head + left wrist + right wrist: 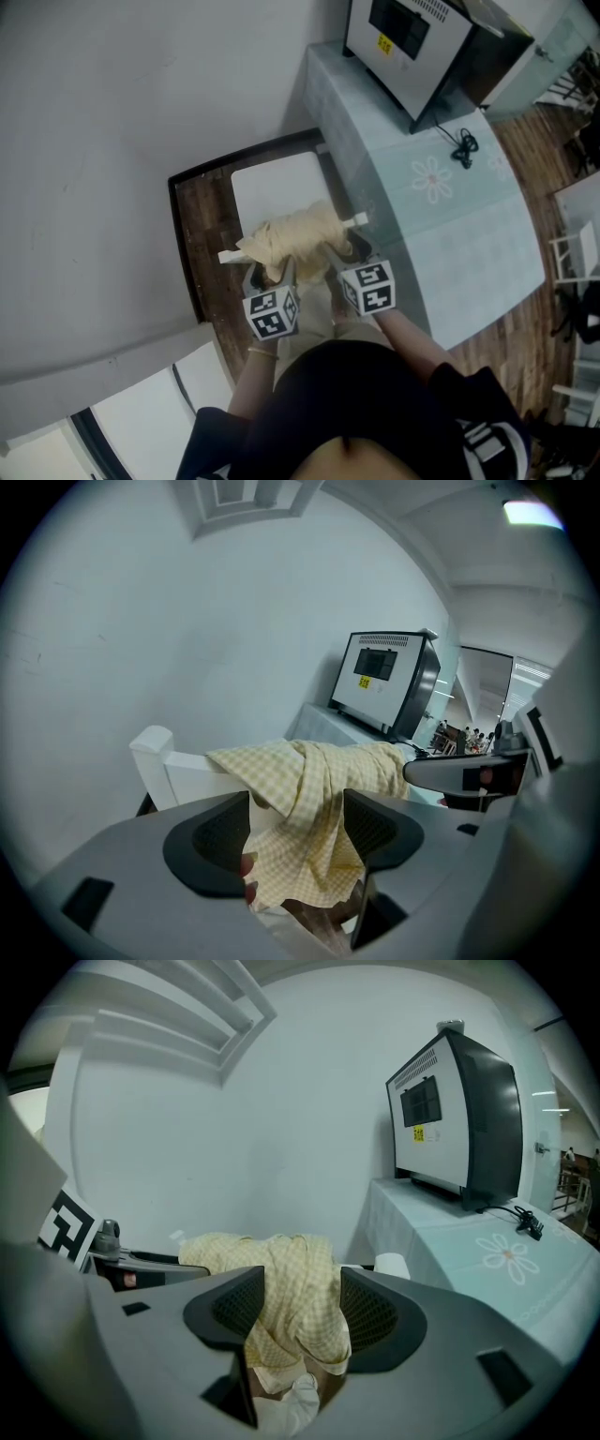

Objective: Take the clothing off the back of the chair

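head view: yellow checked clothing (295, 242) lies bunched over the top rail (228, 255) of a white chair (277, 187), at the middle of the rail, both rail ends bare. the left gripper (270, 274) and right gripper (349, 249) come in side by side from the person's side, each tip at the near edge of the cloth. one gripper per half of the bundle, probably so it lifts evenly off the rail. a glass-topped table (450, 234) stands just past the right gripper's outer side.

left gripper view: jaws stand wide apart. a hanging fold of the clothing (309, 799) drops straight between the two pads and may brush the right-hand pad; neither pad presses on it. the rail post (155, 747) is beyond the left-hand pad, and the right gripper's body is off past the right-hand pad. the mouth looks lined up on the draped part below the rail, so a close would take cloth only, not wood.

right gripper view: same picture. jaws apart, the cloth's other hanging end (286, 1279) is between the pads, unclamped. the left gripper's body is out beyond the left-hand pad, and a boxy appliance (459, 1119) is far ahead on the table.

judgement: grasp not yet made, and the clothing is fully on the chair.
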A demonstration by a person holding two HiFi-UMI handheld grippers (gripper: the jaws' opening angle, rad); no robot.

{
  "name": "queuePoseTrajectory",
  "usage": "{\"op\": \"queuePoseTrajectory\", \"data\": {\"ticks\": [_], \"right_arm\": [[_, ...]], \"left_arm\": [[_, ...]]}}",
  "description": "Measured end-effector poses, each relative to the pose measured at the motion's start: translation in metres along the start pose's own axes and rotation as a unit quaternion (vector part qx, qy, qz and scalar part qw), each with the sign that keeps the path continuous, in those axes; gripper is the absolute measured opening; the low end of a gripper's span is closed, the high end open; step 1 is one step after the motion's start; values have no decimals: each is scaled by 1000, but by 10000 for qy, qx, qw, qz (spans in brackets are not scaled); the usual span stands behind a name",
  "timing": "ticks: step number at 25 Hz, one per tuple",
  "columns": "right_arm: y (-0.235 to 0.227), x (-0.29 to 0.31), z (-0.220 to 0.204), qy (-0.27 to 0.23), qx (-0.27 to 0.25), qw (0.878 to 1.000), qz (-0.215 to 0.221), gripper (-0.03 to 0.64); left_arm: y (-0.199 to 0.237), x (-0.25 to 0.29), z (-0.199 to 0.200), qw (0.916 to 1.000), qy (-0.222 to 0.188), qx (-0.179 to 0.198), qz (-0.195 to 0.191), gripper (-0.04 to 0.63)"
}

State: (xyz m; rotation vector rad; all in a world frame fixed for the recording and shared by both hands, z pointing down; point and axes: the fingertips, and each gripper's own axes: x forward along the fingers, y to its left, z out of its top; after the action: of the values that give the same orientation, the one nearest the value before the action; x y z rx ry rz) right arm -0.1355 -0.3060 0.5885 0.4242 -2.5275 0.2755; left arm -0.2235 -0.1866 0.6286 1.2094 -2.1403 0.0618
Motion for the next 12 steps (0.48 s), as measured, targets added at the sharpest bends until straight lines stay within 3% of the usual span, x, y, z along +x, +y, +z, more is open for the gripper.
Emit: {"op": "queuePoseTrajectory", "data": {"ticks": [12], "right_arm": [[-6,18,-9,143,-33,9999,-55,258]], "left_arm": [[-1,18,-2,9998,102,-74,-137,296]]}}
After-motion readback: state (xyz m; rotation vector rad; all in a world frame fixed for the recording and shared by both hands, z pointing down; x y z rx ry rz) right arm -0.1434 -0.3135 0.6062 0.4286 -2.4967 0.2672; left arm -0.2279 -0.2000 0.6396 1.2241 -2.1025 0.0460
